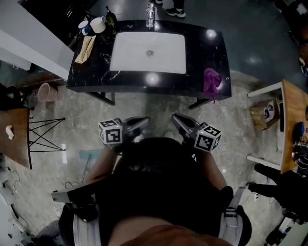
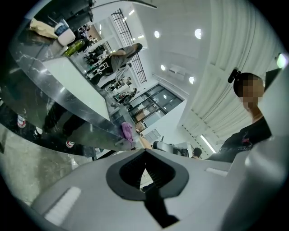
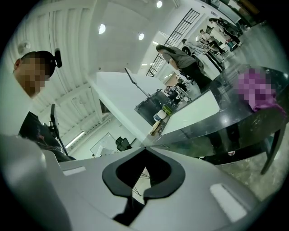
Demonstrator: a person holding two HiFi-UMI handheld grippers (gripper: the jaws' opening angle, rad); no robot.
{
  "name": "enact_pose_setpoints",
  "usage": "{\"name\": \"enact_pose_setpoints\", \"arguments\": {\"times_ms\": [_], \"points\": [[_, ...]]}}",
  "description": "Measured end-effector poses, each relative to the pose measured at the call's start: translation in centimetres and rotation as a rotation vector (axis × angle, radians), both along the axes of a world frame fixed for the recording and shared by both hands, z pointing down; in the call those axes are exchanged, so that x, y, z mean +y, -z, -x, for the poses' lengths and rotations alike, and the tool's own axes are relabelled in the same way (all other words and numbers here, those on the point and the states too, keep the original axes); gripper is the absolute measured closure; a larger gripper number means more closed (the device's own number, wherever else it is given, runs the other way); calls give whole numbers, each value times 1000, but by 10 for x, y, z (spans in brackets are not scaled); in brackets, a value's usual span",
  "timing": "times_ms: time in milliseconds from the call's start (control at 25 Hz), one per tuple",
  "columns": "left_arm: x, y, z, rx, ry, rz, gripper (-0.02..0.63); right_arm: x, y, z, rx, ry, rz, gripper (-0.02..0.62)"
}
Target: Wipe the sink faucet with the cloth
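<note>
Grey stone floor (image 1: 149, 108) fills the near ground, and over it I have both tongs level and side by side, pointing toward the table (image 1: 216, 53). The left tongs (image 1: 144, 120) are closed, jaw tips meeting with nothing between them. The right tongs (image 1: 174, 116) are closed and empty as well. Both sit well short of the table's near edge and touch nothing.

Beyond them stands the black marble table with a white rectangular sink (image 1: 166, 60) set in its middle. The purple cloth (image 1: 211, 80) lies crumpled on the table's near right corner, part of it hanging over the edge, well apart from both tongs. The faucet (image 1: 150, 14) stands at the far rim of the sink, in the middle, upright and metallic.

At the far left corner of the table I see two cups (image 1: 97, 24) close together and a dark bottle (image 1: 110, 19) just beside them. A tan object (image 1: 85, 48) lies nearer on that side; I cannot tell what it is.
</note>
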State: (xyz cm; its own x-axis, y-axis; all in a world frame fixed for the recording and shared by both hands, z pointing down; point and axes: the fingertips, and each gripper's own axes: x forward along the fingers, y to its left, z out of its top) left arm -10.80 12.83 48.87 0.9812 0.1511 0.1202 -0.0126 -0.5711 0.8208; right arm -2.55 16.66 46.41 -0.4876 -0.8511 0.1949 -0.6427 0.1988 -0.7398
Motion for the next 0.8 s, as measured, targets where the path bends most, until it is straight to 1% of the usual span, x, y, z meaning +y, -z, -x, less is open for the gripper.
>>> {"name": "enact_pose_setpoints", "arguments": {"times_ms": [160,800], "points": [[1,0,-1,7,3,11,606,2,0,0,16,5,7,586],[7,-2,-6,-20,-21,15,606,3,-4,-3,-7,10,24,586]]}}
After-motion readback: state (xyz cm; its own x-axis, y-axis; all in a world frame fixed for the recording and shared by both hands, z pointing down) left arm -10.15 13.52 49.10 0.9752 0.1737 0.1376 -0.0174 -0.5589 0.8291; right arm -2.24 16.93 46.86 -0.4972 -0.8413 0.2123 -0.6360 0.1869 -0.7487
